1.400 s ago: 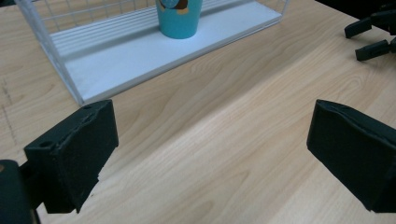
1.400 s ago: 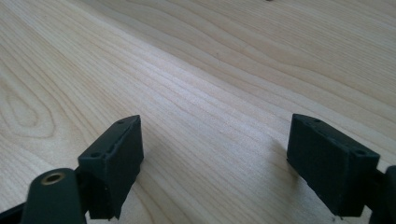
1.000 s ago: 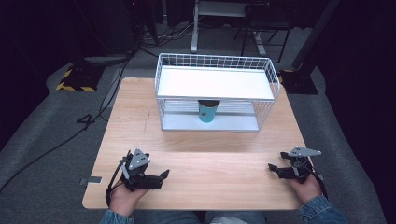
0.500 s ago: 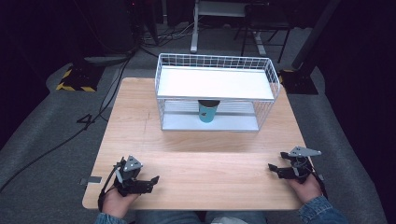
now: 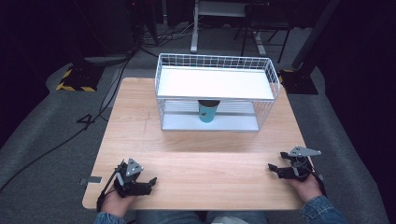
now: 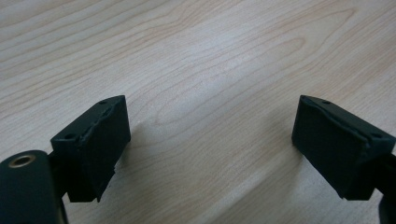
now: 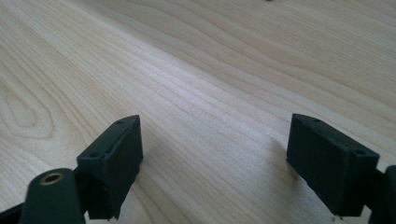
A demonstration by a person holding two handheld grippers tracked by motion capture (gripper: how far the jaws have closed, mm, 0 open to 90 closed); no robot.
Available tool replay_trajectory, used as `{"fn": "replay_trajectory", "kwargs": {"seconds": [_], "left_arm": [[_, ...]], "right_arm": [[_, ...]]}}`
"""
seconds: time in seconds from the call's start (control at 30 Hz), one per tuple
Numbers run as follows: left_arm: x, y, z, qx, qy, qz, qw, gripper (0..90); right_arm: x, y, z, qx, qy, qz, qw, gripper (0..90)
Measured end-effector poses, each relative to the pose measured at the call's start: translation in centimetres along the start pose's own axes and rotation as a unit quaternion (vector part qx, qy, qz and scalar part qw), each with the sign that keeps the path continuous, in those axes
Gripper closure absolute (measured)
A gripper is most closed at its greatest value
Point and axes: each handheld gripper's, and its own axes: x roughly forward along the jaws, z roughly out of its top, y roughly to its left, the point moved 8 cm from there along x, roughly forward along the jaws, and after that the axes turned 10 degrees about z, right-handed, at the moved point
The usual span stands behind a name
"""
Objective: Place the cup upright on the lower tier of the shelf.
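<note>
Both hands rest at the near edge of the table [image 5: 140,121], so the work looks either finished or not begun. The left gripper [image 5: 148,181] has sunk lower than a second ago, its jaws just opening again with nothing between them; the right gripper [image 5: 274,169] stands open and empty, unmoved. The teal cup [image 5: 208,111] sits well apart, upright on the wire rack's [image 5: 215,63] lower shelf, and any next move means a long reach forward
</note>
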Motion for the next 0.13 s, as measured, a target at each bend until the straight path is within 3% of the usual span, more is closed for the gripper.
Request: {"fn": "replay_trajectory", "kwargs": {"seconds": [0.13], "left_arm": [[-0.02,0.01,-0.02,-0.001,0.000,0.002,1.0000,11.8]], "right_arm": [[0.02,-0.21,-0.06,0.011,0.002,-0.015,0.9998,13.7]]}}
